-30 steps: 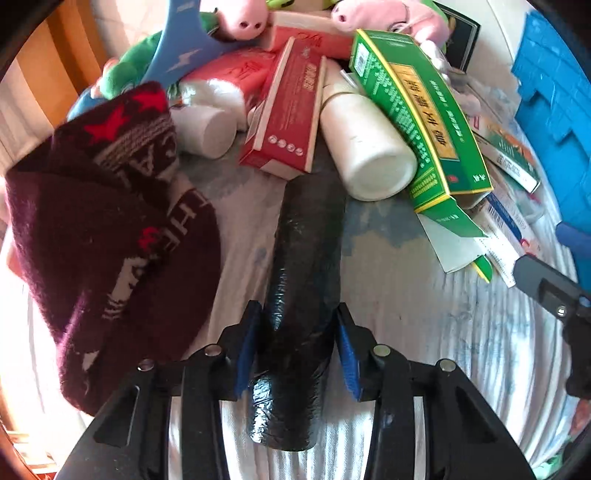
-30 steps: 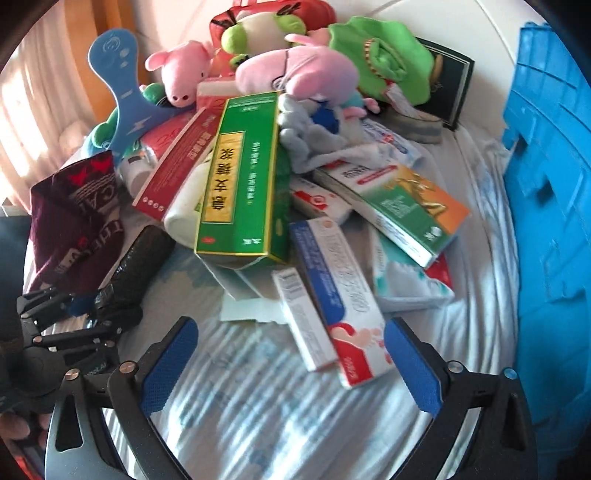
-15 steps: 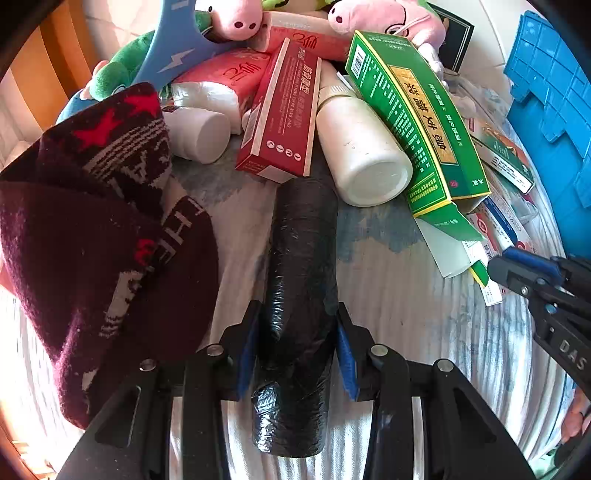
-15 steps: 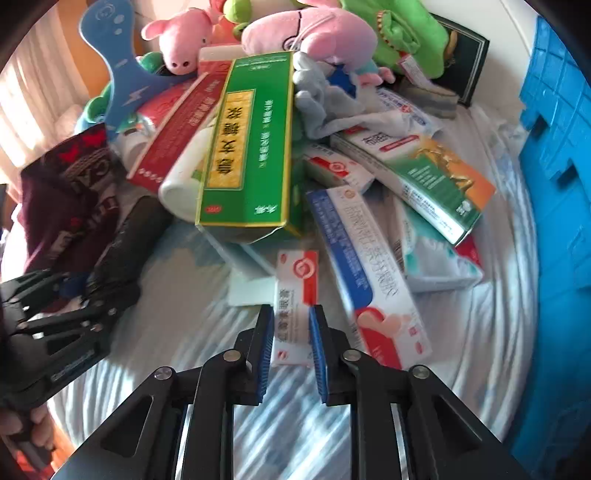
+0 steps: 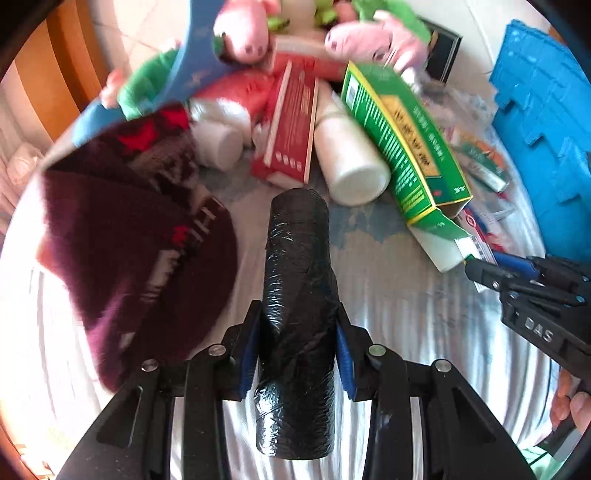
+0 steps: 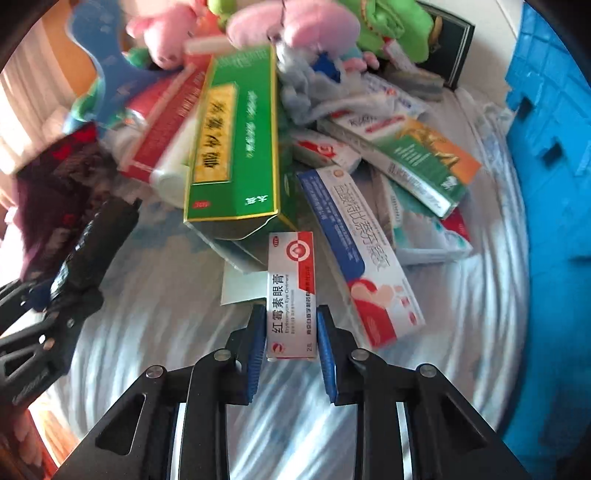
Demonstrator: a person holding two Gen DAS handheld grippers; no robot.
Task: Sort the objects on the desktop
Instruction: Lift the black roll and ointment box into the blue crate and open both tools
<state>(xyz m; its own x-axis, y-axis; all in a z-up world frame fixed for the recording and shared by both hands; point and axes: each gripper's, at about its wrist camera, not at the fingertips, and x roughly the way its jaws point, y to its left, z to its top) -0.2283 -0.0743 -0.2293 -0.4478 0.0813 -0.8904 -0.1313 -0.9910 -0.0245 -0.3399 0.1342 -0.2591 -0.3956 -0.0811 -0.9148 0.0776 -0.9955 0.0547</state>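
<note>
A black plastic-wrapped roll (image 5: 297, 258) sticks forward between my left gripper's blue pads, and the left gripper (image 5: 297, 314) is shut on it, holding it just above the striped sheet. The same roll (image 6: 99, 236) shows at the left of the right wrist view. My right gripper (image 6: 290, 314) has a small white and red eye ointment box (image 6: 291, 280) between its pads. They press its long sides, though the jaws are opening slightly. In the left wrist view the right gripper (image 5: 491, 269) comes in from the right edge, with a hand behind it.
A pile fills the far side: a long green box (image 6: 236, 147), a white bottle (image 5: 351, 162), a red box (image 5: 291, 125), a blue and white box (image 6: 354, 251) and pink plush toys (image 5: 243, 33). A maroon knit hat (image 5: 122, 240) lies left. A blue crate (image 6: 546, 184) walls the right.
My right gripper went from wide open to shut on the small ointment box. My left gripper raised the black roll and drew it back from the pile.
</note>
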